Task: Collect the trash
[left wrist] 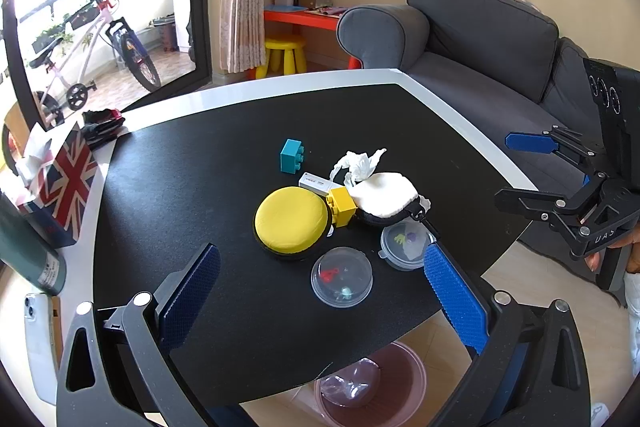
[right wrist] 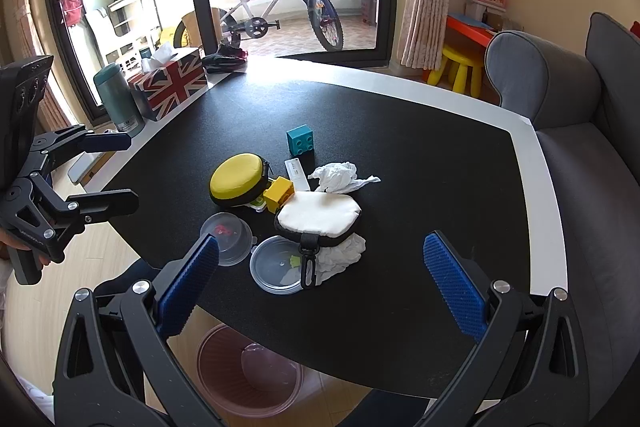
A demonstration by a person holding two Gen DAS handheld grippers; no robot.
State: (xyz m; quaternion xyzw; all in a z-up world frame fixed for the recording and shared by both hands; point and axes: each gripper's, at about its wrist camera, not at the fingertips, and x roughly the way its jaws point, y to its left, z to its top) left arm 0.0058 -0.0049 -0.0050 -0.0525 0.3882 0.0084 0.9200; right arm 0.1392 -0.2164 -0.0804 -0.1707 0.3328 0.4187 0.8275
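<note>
A crumpled white tissue [left wrist: 360, 163] [right wrist: 340, 177] lies mid-table on the black mat [left wrist: 200, 187], behind a white pouch [left wrist: 384, 195] [right wrist: 320, 215]. A second crumpled tissue [right wrist: 344, 255] pokes out from under the pouch's near side. A pink bin [left wrist: 372, 383] [right wrist: 248, 375] stands on the floor below the table's near edge, with clear plastic inside it. My left gripper [left wrist: 320, 255] [right wrist: 132, 169] hovers open and empty at the near edge. My right gripper [right wrist: 322, 241] [left wrist: 508, 169] is also open and empty, just short of the pouch.
Around the tissues lie a yellow round case [left wrist: 292, 219], a yellow brick [left wrist: 342, 205], a teal brick [left wrist: 292, 155], a small white box [left wrist: 316, 185] and two clear lidded containers [left wrist: 342, 277] [left wrist: 406, 241]. A Union Jack tissue box [right wrist: 172, 83], a green bottle [right wrist: 118, 99] and a phone [left wrist: 38, 339] line the left edge. A grey sofa [left wrist: 480, 39] is on the right.
</note>
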